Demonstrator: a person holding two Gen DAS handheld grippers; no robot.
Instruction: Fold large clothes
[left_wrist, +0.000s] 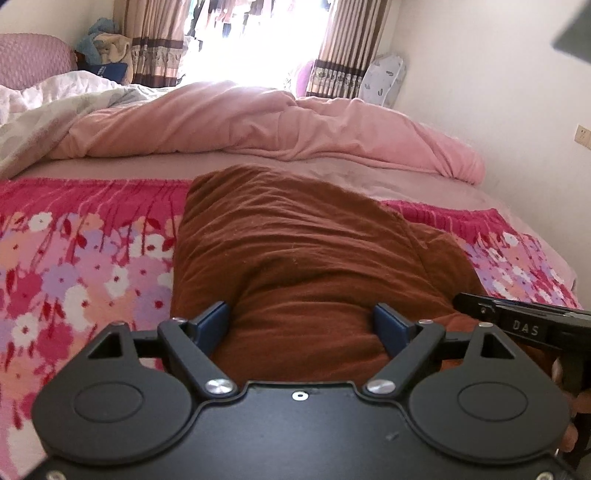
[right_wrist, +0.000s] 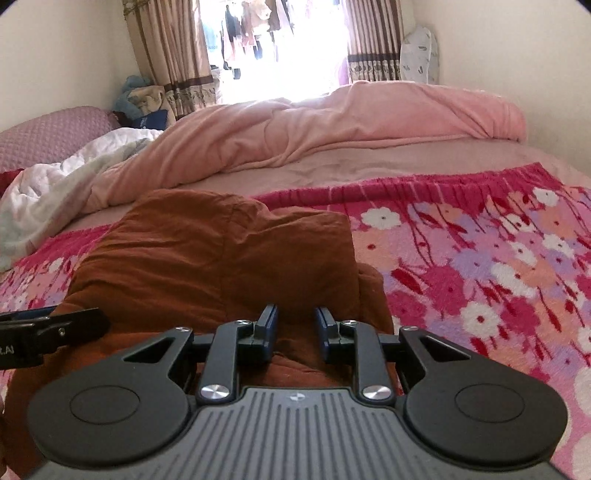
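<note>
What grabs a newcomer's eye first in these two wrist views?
The brown garment, bunched and partly folded in the middle of the bed, on a loud pink floral blanket. Close to the lens, the left claw stands wide open over its near edge, while the right claw stands far narrower; whether it pinches cloth is unclear. Behind, a rumpled pink duvet lies across the bed beneath a glaring bright window.

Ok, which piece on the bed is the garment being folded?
Start at the bed's floral blanket, pink and red with white flowers. On it, nearest the camera, lies the brown garment, wrinkled and plain. It is the only dark, unpatterned cloth there.
</note>
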